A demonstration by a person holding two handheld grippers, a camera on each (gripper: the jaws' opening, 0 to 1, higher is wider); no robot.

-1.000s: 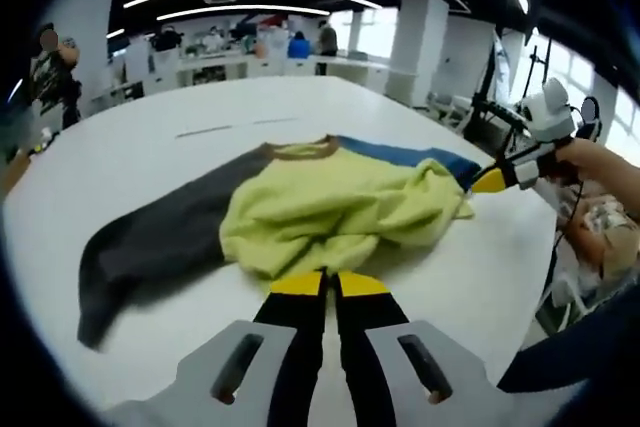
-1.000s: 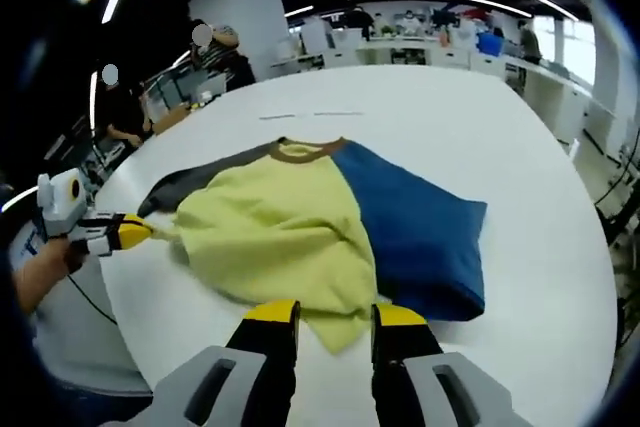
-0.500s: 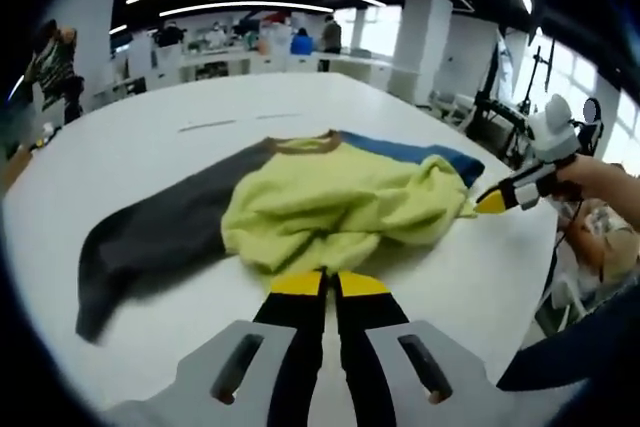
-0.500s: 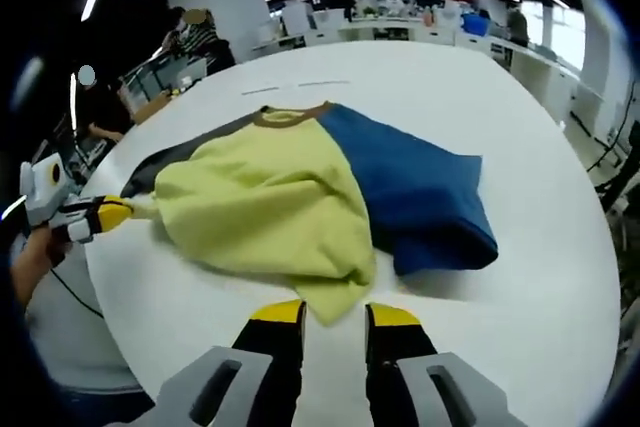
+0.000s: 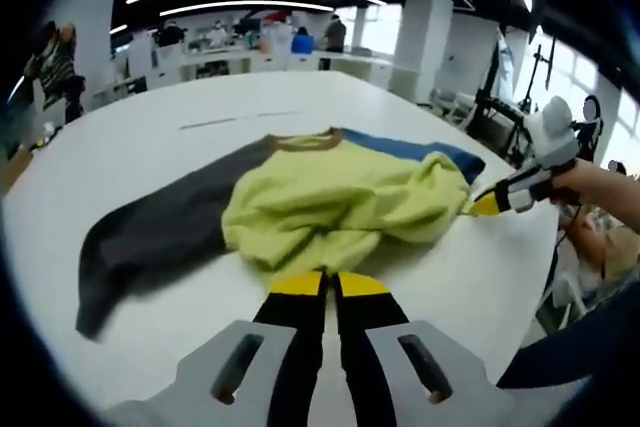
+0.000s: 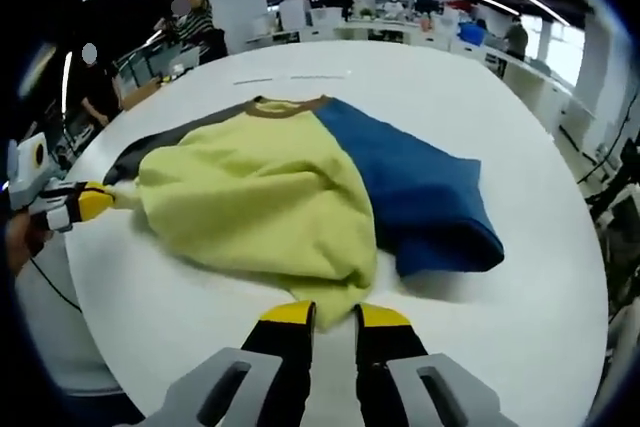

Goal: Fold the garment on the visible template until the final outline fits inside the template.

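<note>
A sweatshirt (image 5: pixel 340 197) with a yellow-green body, brown collar, dark grey sleeve (image 5: pixel 150 242) and blue sleeve (image 6: pixel 410 187) lies bunched on the white table (image 5: pixel 130 147). My left gripper (image 5: pixel 325 282) is shut on the yellow-green hem at the near edge; it appears in the right gripper view as the left gripper (image 6: pixel 85 202), holding the garment's corner. My right gripper (image 6: pixel 335 315) has its jaws narrowed around the hem's tip, with a gap still between them. It appears in the left gripper view as the right gripper (image 5: pixel 490 203), touching the far right corner.
Thin line marks (image 5: pixel 230 124) lie on the table beyond the collar. The table edge (image 6: pixel 560 277) runs close on the right. People (image 6: pixel 190 22) and desks stand in the background. Bare tabletop surrounds the garment.
My right gripper's jaws have narrowed step by step and moved in onto the hem's tip. The left gripper has stayed shut on the hem. The garment has barely shifted.
</note>
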